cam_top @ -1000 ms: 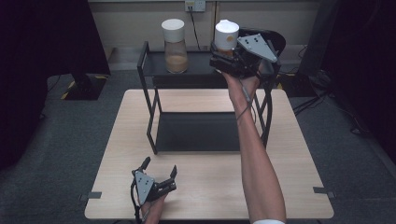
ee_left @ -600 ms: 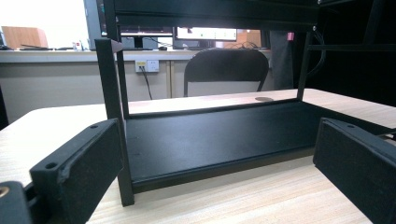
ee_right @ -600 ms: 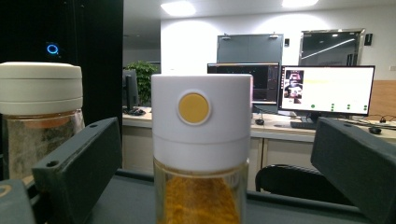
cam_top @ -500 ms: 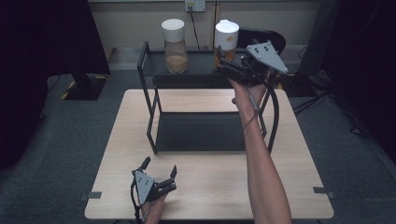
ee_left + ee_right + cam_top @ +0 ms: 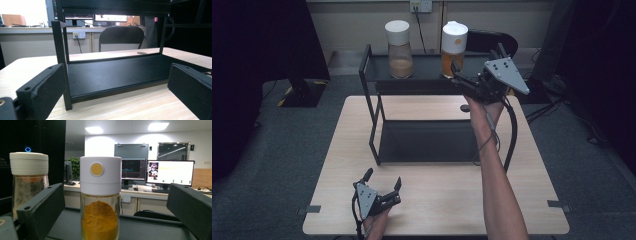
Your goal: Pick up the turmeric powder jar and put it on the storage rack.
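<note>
I count two jars on the rack's [image 5: 371, 107] top shelf: the orange-powder jar [image 5: 454, 49] before my released right tool [image 5: 458, 75], a brown-powder jar [image 5: 399, 49] beside. My left tool [image 5: 383, 181] rests spread on the counter [image 5: 447, 200], viewing the lower shelf.

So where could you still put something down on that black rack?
The lower shelf lies bare between the posts. The top shelf is crowded toward the right: brown-powder jar, orange-powder jar, right claw open beside it. Bare tabletop fronts the rack.
</note>
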`<move>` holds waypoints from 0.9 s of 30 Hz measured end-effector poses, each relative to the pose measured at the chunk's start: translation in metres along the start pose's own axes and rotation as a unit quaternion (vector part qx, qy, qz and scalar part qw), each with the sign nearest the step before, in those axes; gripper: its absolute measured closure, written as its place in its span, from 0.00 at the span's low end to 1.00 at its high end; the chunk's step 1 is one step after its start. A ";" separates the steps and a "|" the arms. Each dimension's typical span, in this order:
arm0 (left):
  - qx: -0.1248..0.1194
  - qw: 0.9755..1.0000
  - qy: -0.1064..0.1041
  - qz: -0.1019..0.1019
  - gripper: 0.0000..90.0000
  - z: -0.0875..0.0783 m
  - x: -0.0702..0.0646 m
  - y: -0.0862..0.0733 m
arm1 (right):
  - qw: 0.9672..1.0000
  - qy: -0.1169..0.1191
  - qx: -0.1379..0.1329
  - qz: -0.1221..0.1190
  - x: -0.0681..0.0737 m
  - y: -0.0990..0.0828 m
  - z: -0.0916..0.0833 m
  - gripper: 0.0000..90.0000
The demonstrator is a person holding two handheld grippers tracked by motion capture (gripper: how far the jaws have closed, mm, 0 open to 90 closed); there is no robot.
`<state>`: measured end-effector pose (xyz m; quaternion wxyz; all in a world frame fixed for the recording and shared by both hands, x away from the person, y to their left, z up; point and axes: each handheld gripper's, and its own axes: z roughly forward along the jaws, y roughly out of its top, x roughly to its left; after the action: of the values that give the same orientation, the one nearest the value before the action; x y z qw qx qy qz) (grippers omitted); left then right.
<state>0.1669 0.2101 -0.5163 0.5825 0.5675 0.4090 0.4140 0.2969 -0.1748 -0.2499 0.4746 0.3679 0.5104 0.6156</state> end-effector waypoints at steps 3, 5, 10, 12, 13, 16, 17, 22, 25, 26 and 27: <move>0.000 1.000 0.000 0.000 0.01 0.000 0.000 0.000 | 1.000 -0.002 -0.001 -0.002 0.001 -0.002 -0.006 0.01; 0.000 1.000 0.000 0.000 0.01 0.000 0.000 0.000 | 1.000 -0.003 -0.001 -0.003 0.002 -0.003 -0.009 0.00; 0.000 1.000 0.000 0.000 0.01 0.000 0.000 0.000 | 1.000 -0.003 -0.001 -0.004 0.002 -0.008 -0.019 0.00; 0.000 1.000 0.000 0.000 0.01 0.000 0.000 0.000 | 1.000 -0.001 0.000 -0.001 0.002 -0.010 -0.023 0.00; 0.000 1.000 0.000 0.000 0.01 0.000 0.000 0.000 | 1.000 -0.001 0.001 -0.002 0.002 -0.011 -0.025 0.00; 0.000 1.000 0.001 0.000 0.01 0.000 0.000 0.000 | 1.000 0.000 0.001 -0.004 0.002 -0.014 -0.032 0.00; 0.000 1.000 0.001 0.000 0.01 0.000 0.000 0.000 | 1.000 -0.001 0.000 -0.004 0.002 -0.015 -0.034 0.00; 0.000 1.000 0.001 0.000 0.01 0.000 0.000 0.000 | 1.000 -0.006 -0.003 -0.006 0.004 -0.019 -0.048 0.00; 0.000 1.000 0.001 0.000 0.02 0.000 0.000 0.000 | 1.000 -0.006 -0.008 -0.004 0.004 -0.023 -0.057 0.00; 0.000 1.000 0.001 0.000 0.02 0.000 0.000 0.000 | 1.000 -0.006 -0.008 -0.004 0.004 -0.023 -0.060 0.00; 0.000 1.000 0.001 0.000 0.02 0.000 0.000 0.000 | 1.000 -0.006 -0.007 -0.005 0.004 -0.024 -0.062 0.00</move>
<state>0.1668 0.2097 -0.5163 0.5818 0.5670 0.4100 0.4147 0.2425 -0.1877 -0.2866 0.4834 0.3658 0.5045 0.6148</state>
